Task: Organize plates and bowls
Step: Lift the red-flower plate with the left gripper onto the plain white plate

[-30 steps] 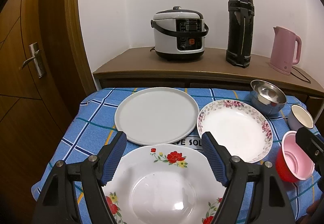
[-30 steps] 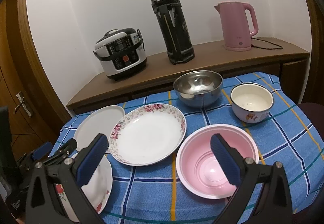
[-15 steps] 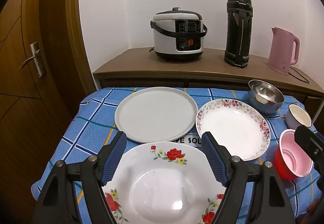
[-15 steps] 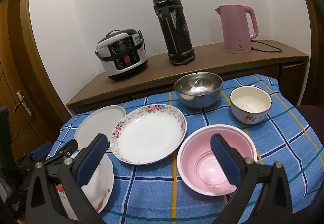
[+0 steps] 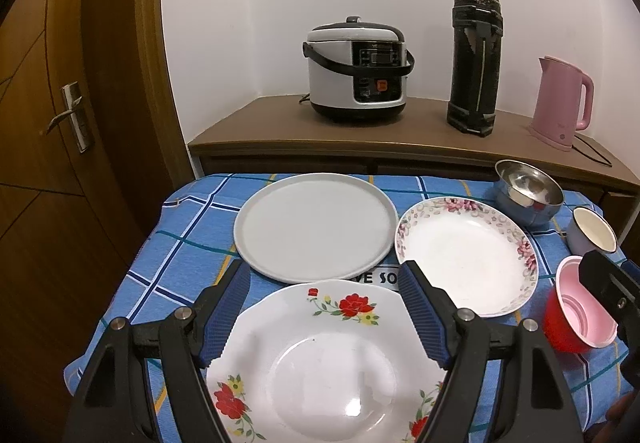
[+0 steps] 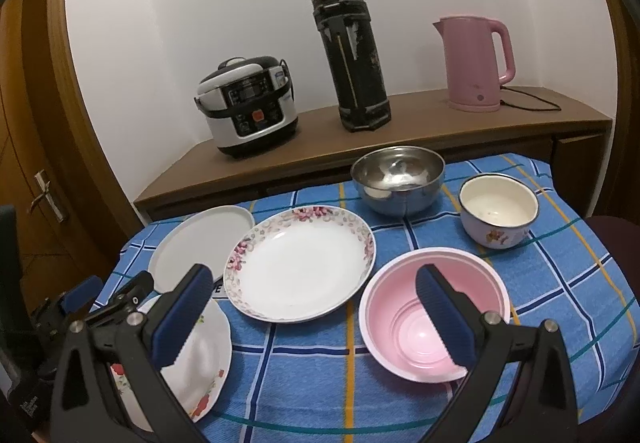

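The left gripper [image 5: 324,307] gapes wide and empty over the rose plate [image 5: 320,359] at the frame's bottom centre, nearer to it than the right gripper [image 6: 316,317], which hangs wide and empty over the pink bowl [image 6: 434,313] at lower right.

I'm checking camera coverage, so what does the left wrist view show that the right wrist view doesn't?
Only the left view shows the whole red-flower plate between the open left claw and the pink bowl's red outside. Only the right view shows the pink bowl whole, under the open right claw, and the mug's cartoon. Both show the grey plate, pink-rimmed plate, steel bowl and cooker.
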Action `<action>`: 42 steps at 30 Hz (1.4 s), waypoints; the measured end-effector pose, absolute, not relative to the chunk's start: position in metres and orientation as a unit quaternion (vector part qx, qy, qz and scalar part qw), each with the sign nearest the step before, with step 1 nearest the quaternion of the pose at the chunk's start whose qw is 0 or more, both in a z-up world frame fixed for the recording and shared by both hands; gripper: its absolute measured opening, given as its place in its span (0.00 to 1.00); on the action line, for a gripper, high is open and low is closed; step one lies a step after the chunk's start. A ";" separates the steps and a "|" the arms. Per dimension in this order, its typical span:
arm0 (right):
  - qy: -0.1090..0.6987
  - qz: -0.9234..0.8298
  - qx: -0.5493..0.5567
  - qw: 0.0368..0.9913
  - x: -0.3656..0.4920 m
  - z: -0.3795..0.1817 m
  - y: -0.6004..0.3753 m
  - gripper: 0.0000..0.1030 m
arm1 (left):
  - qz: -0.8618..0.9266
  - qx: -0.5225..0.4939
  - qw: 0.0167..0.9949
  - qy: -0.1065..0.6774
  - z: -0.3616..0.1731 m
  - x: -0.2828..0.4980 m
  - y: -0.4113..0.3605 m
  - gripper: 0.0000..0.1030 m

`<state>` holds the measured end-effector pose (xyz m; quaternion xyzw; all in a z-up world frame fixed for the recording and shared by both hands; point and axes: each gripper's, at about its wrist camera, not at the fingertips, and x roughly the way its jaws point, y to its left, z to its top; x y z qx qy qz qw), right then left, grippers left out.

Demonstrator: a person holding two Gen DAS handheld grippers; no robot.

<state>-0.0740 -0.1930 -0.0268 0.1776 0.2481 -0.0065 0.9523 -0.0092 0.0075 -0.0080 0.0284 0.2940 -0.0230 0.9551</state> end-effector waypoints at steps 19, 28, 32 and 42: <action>0.254 0.068 0.147 0.953 -0.067 -0.046 -0.177 1.00 | -0.012 0.017 0.946 0.323 -0.027 0.000 0.063 0.76; 0.283 0.150 0.126 0.939 -0.062 -0.063 -0.153 0.71 | -0.028 -0.013 0.932 0.361 -0.049 -0.015 0.113 0.76; 0.315 0.182 0.125 0.923 -0.054 -0.077 -0.141 0.53 | -0.039 -0.025 0.926 0.374 -0.057 -0.019 0.119 0.76; 0.357 0.202 0.140 0.901 -0.043 -0.096 -0.134 0.40 | -0.084 -0.024 0.920 0.382 -0.064 -0.014 0.112 0.64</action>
